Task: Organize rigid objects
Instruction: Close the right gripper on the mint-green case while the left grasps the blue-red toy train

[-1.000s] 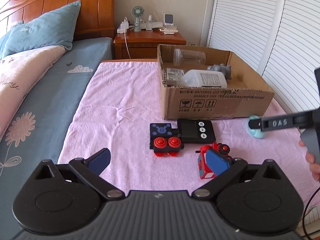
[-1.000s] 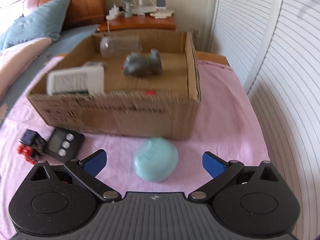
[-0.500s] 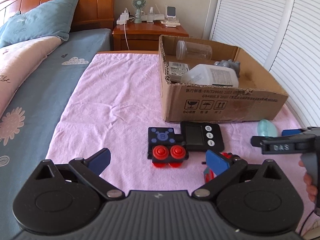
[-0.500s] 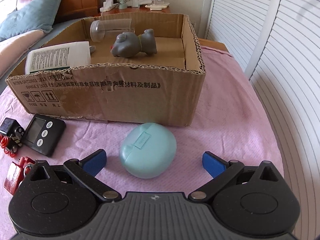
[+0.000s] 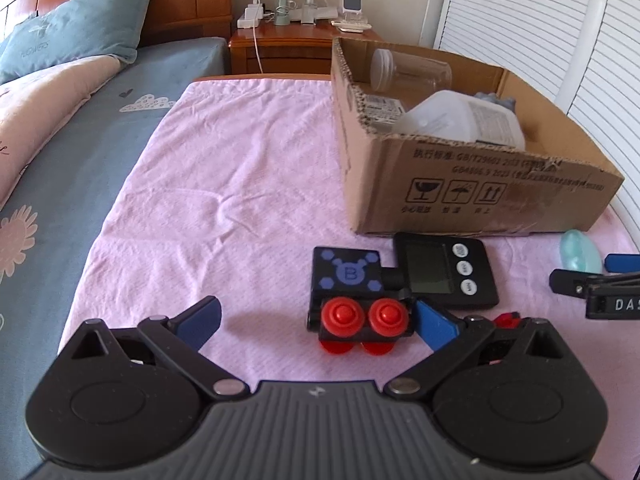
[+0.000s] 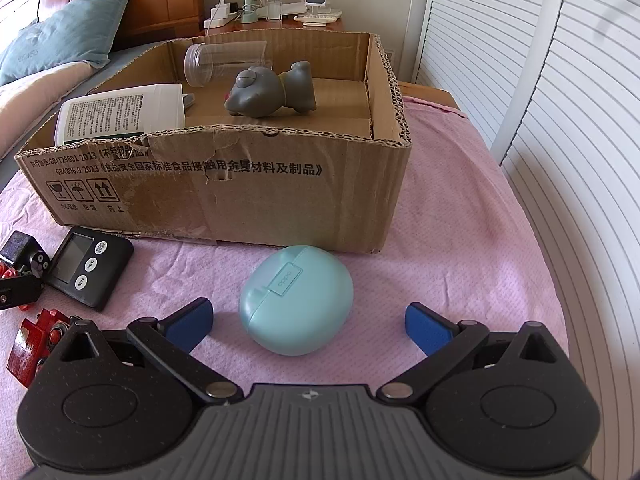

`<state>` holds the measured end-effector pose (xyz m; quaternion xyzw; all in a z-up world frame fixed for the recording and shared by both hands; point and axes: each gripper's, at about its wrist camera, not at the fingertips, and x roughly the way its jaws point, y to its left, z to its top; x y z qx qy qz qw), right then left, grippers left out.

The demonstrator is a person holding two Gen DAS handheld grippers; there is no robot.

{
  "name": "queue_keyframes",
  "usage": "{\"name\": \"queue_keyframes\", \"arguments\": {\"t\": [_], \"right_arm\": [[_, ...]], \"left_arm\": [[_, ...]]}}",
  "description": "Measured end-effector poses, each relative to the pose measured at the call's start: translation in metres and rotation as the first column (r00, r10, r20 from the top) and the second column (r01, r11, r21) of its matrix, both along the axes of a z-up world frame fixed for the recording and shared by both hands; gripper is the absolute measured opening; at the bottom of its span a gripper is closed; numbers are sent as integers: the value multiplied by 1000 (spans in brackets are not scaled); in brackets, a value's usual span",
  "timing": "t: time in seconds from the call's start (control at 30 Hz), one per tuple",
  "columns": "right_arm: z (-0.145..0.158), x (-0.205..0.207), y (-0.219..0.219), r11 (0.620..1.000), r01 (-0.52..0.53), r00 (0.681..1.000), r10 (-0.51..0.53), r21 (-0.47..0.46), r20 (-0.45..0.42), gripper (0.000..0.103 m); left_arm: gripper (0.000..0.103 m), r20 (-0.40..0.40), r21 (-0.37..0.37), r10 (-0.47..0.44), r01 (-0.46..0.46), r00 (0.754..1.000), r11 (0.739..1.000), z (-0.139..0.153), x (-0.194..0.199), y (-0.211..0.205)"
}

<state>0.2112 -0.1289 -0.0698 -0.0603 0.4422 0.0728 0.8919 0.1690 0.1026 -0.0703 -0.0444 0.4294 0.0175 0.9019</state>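
Observation:
A cardboard box (image 5: 500,196) (image 6: 224,196) on the pink cloth holds a clear jar (image 6: 224,60), a white bottle (image 6: 120,114) and a grey toy animal (image 6: 268,92). In front of it lie a black timer (image 5: 444,272) (image 6: 86,272), a black toy train with red wheels (image 5: 356,300) and a red toy car (image 6: 30,344). A teal earbud case (image 6: 296,300) (image 5: 580,254) sits between the fingers of my open right gripper (image 6: 308,326), untouched. My left gripper (image 5: 316,324) is open, with the train just ahead of its right finger.
The pink cloth (image 5: 224,184) covers the surface, beside a bed with a blue sheet (image 5: 80,152) and pillow on the left. A wooden nightstand (image 5: 304,46) with a fan and chargers stands behind. White louvred doors (image 6: 560,120) line the right side.
The left gripper has moved forward and left, so the train now sits by its right finger and the red car is mostly hidden. The right gripper closed in around the earbud case.

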Motion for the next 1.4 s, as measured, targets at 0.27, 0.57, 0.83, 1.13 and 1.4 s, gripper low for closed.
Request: {"name": "queue_keyframes", "arguments": {"t": [0.27,0.57,0.83,1.13,1.4], "right_arm": [[0,0,0,1000,2,1000,-2,-1,0,103],[0,-3,0,1000,-2,1000,2,0,10,103],[0,-4,-1,1000,-6,1000,6,2,16,103],[1,0,1,1000,3,1000,-3,4,7,103],[3,2,24,995,-95,995,94,17,16,94]], "left_arm": [[102,32,58,-32,30,999,998,-6,-8,4],[102,99,71,-104,97,990,993,-10,-9,2],[86,113,124,-235,221,965,967,-4,-6,-4],[73,111,76,-261,254,959,964,-4,-6,-3],[72,110,55,-266,261,958,964,-5,-4,-2]]}}
